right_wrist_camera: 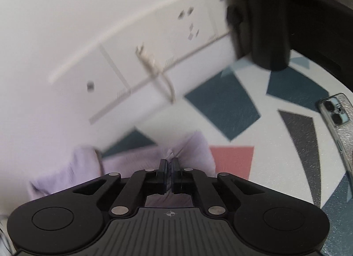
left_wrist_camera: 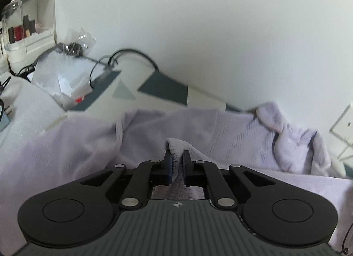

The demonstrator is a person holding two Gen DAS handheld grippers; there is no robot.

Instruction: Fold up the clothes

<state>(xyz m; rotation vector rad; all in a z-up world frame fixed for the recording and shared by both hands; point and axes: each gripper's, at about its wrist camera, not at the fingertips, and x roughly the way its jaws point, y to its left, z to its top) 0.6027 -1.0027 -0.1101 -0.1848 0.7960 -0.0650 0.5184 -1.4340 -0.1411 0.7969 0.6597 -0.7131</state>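
A pale lilac ribbed garment lies rumpled across the table in the left wrist view, with a bunched sleeve or corner at the right. My left gripper is shut on a raised fold of this cloth, which sticks up between the pads. In the right wrist view the same lilac garment hangs from my right gripper, which is shut on a pinch of it. The cloth trails down and left under that gripper. Both views are motion-blurred.
The table has a white top with teal, grey and pink shapes. A phone lies at its right edge. A dark object hangs blurred at top right. Clutter, cables and a clear organiser stand at the left.
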